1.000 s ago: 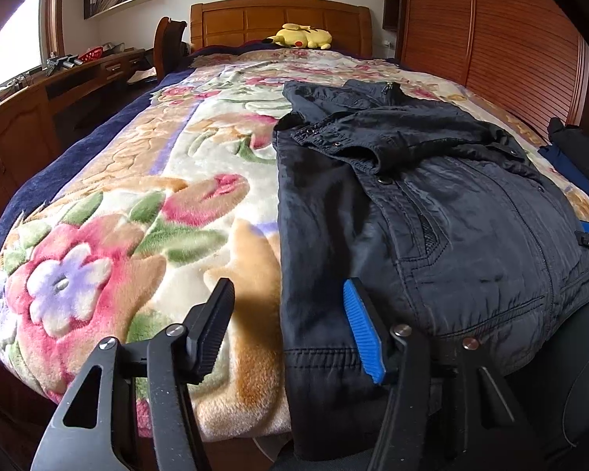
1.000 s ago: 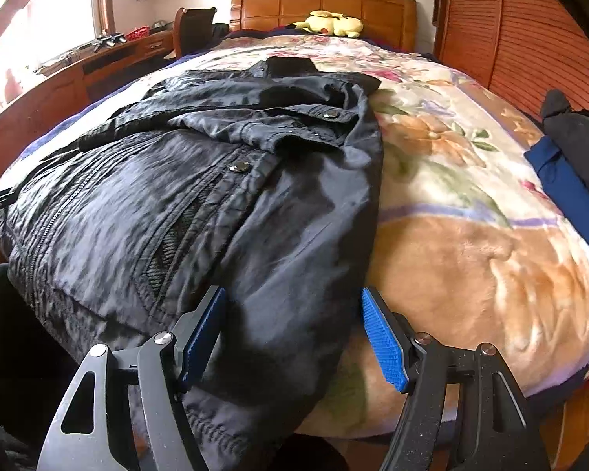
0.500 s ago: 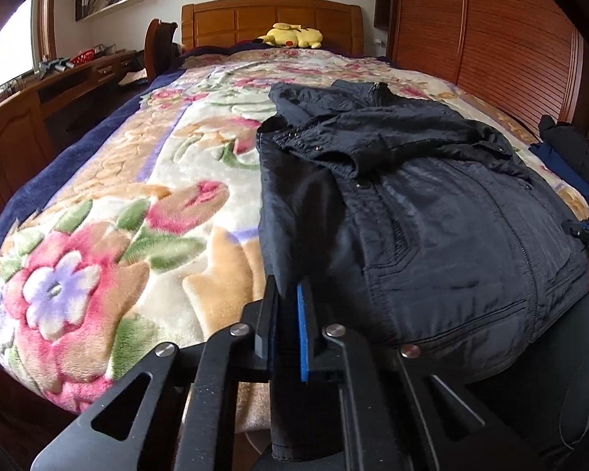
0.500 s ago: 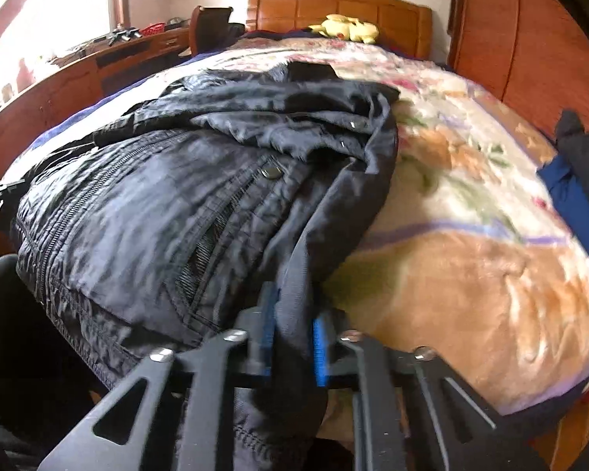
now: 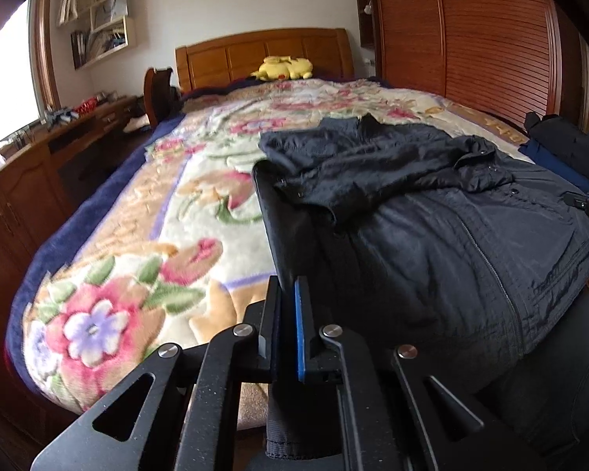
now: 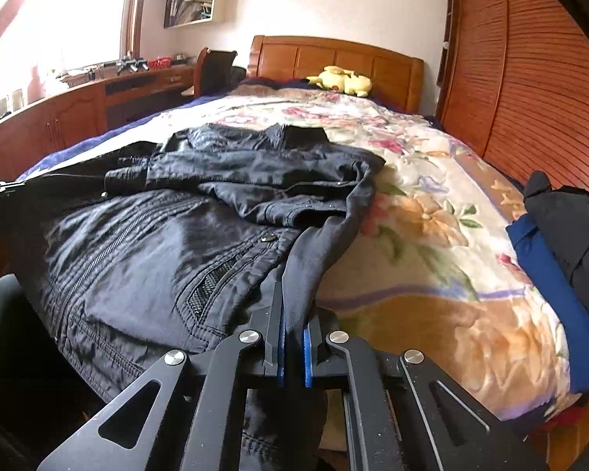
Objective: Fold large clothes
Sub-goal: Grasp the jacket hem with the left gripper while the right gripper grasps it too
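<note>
Now both tools have bitten. A second ago each pair of jaws stood wide around the hem; the left gripper [image 5: 287,327] is now pinched tight on the near left edge of the black jacket [image 5: 432,235], at lower centre of its frame, and the fabric has risen taut from the floral blanket [image 5: 145,235]. Over on the other camera the right gripper [image 6: 292,347] is squeezed on the opposite hem corner of that jacket [image 6: 157,243], cloth ridged up between the blue pads. The garment lies mid-frame, sleeves crossed on top. With both corners secured, I'd judge the bottom-to-collar fold comes next.
</note>
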A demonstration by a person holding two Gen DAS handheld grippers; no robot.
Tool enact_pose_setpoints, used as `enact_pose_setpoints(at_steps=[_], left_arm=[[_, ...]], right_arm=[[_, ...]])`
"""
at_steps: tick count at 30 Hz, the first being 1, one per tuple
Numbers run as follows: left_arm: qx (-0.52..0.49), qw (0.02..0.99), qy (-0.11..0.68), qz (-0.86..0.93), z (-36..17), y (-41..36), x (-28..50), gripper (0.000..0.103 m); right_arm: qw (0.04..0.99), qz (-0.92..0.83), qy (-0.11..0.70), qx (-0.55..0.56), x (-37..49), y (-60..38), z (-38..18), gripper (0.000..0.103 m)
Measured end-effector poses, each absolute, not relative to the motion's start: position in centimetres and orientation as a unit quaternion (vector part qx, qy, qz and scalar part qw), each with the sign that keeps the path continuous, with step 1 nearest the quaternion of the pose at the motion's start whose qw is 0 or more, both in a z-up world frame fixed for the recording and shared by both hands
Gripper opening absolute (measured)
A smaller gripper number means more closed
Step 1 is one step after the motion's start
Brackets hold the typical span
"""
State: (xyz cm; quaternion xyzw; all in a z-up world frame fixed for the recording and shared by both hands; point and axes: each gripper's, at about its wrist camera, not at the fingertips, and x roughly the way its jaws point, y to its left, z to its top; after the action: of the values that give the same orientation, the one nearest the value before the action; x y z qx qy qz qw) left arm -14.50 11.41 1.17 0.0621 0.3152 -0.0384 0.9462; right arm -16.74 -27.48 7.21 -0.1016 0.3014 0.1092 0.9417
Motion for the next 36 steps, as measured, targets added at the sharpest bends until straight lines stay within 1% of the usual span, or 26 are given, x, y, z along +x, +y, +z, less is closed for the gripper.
enact_pose_setpoints(at_steps=[11,19,23,26,30,35,36], left_arm=[[0.056,0.966,0.246,-0.050,5.7,10.8,-16.5,0.006],[0.059,0.978,0.190,-0.058,9.5,10.7,-17.7,0.005],[0.065,0.983,0.162,-0.057,11.1,10.6,-17.8,0.000],[0.063,0.987,0.135,-0.053,12.8,11.3,-17.7,0.000],[0.062,0.985,0.155,-0.047,11.9,12.2,-15.2,0.000],[0.053,0.966,0.248,-0.057,6.6,13.2,-12.1,0.000],[0.051,0.961,0.267,-0.058,5.3,13.5,-11.4,0.005]], right_arm=[[0.957,0.105,0.257,-0.085,-18.9,-28.7,9.3,0.005],[0.967,0.107,0.217,-0.079,-20.9,-29.4,12.0,0.005],[0.973,0.108,0.189,-0.079,-22.1,-29.9,13.9,0.005],[0.975,0.110,0.178,-0.075,-21.4,-30.5,15.2,0.005],[0.974,0.105,0.184,-0.083,-18.8,-30.2,14.7,0.005],[0.970,0.109,0.194,-0.093,-17.5,-29.3,13.8,0.004],[0.970,0.108,0.195,-0.097,-17.2,-29.2,13.7,0.004]])
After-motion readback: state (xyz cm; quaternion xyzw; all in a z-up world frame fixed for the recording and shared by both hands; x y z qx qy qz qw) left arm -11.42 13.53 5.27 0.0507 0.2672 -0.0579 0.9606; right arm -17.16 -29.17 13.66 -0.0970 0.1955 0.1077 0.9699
